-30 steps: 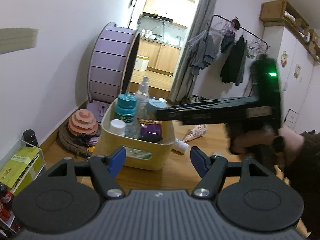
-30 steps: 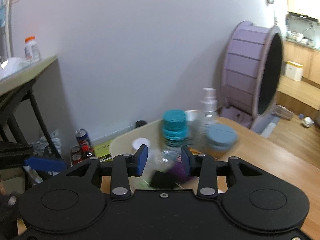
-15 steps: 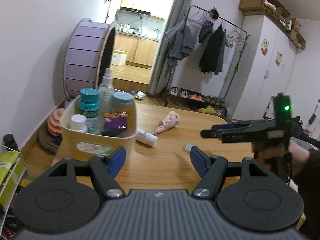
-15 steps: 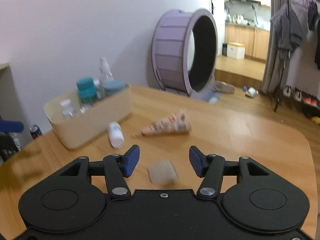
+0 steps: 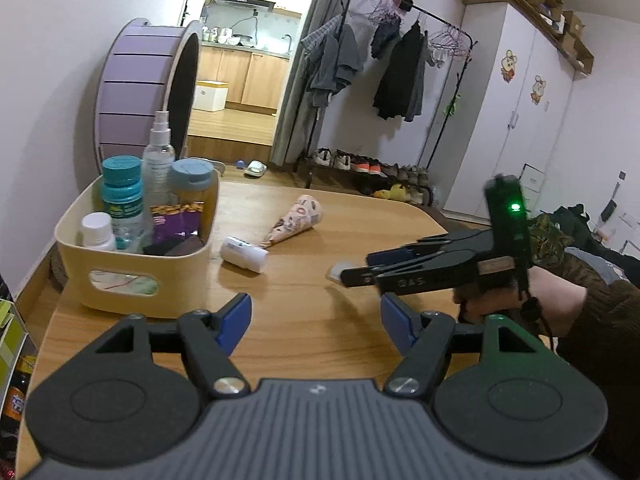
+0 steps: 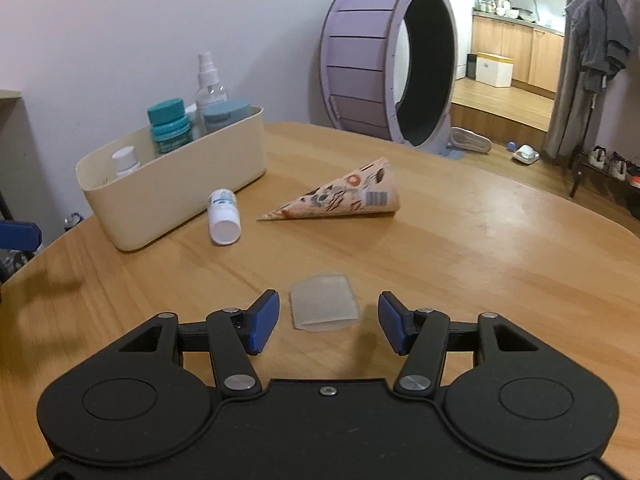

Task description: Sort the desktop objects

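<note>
R gripper jaws spread wide round a flat frosted translucent pouch on wood-grain table; L gripper jaws also apart, nothing held; farther: white cylindrical bottle lying, printed paper cone, cream plastic bin w/ bottles.

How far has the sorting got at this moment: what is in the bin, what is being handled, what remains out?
Done: the cream plastic bin already holds a teal-capped bottle, a clear spray bottle and other containers. In hand: nothing; the right gripper is open around a translucent flat pouch on the wooden table. The left gripper is open and empty. Left: the pouch, a small white bottle lying down, and a printed paper cone.
</note>
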`<state>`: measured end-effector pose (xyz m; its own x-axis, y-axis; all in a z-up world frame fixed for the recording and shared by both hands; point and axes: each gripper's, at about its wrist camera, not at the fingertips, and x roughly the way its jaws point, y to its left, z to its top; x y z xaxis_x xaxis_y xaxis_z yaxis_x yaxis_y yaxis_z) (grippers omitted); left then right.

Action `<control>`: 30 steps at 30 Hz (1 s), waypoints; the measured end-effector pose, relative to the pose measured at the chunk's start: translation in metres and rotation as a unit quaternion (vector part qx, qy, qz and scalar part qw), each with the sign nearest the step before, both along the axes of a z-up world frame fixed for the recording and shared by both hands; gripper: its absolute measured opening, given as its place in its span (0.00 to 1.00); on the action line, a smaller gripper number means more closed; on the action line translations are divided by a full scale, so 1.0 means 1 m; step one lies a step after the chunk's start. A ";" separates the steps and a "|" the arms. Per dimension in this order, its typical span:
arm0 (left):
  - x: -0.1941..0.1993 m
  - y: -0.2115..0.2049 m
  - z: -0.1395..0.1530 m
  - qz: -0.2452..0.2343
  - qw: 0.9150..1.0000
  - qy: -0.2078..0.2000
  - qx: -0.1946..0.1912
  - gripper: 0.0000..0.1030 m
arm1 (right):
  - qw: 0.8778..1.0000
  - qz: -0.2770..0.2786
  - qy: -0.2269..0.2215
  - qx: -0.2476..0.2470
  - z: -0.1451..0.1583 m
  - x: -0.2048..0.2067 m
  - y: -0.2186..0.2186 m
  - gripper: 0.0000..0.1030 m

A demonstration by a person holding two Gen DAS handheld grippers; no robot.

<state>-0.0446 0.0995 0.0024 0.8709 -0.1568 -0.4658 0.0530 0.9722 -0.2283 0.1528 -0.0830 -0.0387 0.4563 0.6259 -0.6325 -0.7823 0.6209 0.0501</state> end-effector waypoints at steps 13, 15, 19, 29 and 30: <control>-0.006 0.010 0.002 0.015 1.000 -0.005 0.000 0.68 | 0.999 -0.001 -0.002 0.041 0.023 -0.007 -0.007 0.16; -0.009 0.014 0.003 0.020 1.000 -0.008 -0.001 0.68 | 0.999 0.005 -0.004 0.054 0.032 -0.012 -0.005 0.16; -0.017 0.028 0.006 0.038 0.999 -0.014 -0.007 0.68 | 0.996 0.034 -0.011 0.082 0.055 -0.025 0.010 0.16; -0.031 0.052 0.009 0.073 0.997 -0.014 -0.010 0.68 | 0.988 0.115 -0.005 0.107 0.077 -0.037 0.098 0.17; -0.032 0.053 0.009 0.074 0.997 -0.016 -0.011 0.68 | 0.987 0.121 -0.002 0.105 0.076 -0.036 0.107 0.17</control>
